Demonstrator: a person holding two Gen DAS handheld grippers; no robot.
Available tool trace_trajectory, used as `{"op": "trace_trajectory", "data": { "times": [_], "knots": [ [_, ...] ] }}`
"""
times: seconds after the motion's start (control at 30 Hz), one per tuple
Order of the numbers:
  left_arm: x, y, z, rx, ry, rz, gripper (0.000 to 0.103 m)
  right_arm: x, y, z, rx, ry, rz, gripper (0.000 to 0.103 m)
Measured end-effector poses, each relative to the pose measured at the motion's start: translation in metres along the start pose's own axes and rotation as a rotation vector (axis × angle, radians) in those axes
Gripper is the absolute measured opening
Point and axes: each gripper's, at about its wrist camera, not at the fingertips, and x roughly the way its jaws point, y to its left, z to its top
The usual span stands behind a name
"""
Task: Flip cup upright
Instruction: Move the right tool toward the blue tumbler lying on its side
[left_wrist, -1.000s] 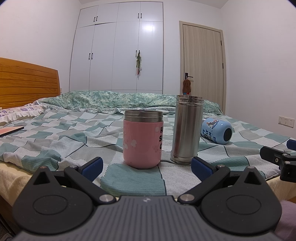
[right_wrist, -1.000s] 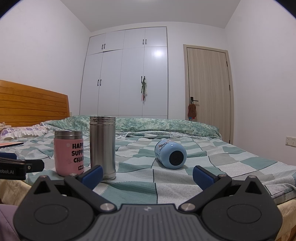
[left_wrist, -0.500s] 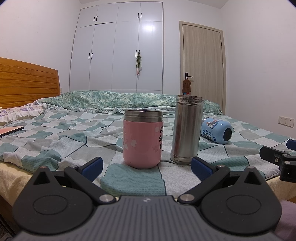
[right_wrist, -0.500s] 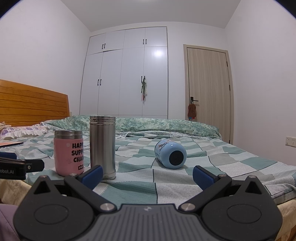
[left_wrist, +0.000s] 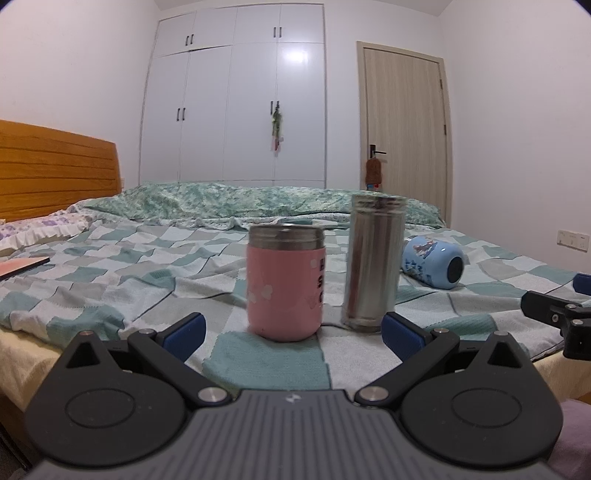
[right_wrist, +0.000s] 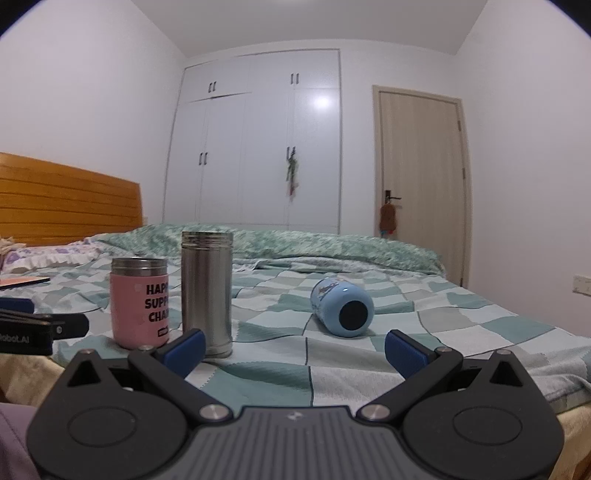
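**Hand-held gripper pair parked at the bed edge, blue cup on its side**

Both were spread wide and holding nothing. Left hand-held gripper (left_wrist: 291, 328) sat low at the near edge of the bed (left_wrist: 110, 280), with the pink cup (left_wrist: 285, 282) right in front of it between the blue pads, upright on the checkered blanket. Just beside that, on its right, stood the tall steel flask (left_wrist: 373, 262), also upright, close to the pink one but I couldn't tell if they touched.

Right hand-held gripper (right_wrist: 293, 349) was at the same edge further right, and its fingers (left_wrist: 554, 312) poked into the left camera's view. From its side the blue cup (right_wrist: 342, 307) was lying tipped over on the blanket, dark round end facing the camera, well apart from the flask (right_wrist: 207, 291) and the pink cup (right_wrist: 140, 302). Nothing stood between this gripper and the blue cup. From the left camera the blue cup (left_wrist: 434, 266) sat behind and right of the flask, partly covered by it.

Around: wooden headboard (right_wrist: 66, 201), rumpled green duvet (right_wrist: 295, 247) at the far side, white wardrobe (right_wrist: 258, 140), wooden door (right_wrist: 421, 177), something flat and orange (left_wrist: 22, 266) at the left of the bed.
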Motion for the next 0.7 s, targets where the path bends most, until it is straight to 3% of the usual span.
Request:
{"op": "trace_trajectory", "data": {
  "times": [0.27, 0.57, 0.7],
  "knots": [
    [0.008, -0.035, 0.029, 0.06, -0.027, -0.185, 0.103, 0.012, -0.033, 0.029, -0.04, 0.035, -0.002, 0.103],
    [0.063, -0.103, 0.056, 0.158, -0.029, -0.385, 0.103, 0.041, -0.097, 0.063, -0.078, 0.116, -0.059, 0.103],
    [0.093, -0.132, 0.061, 0.188, -0.013, -0.44, 0.103, 0.063, -0.123, 0.07, -0.088, 0.177, -0.065, 0.103]
  ]
}}
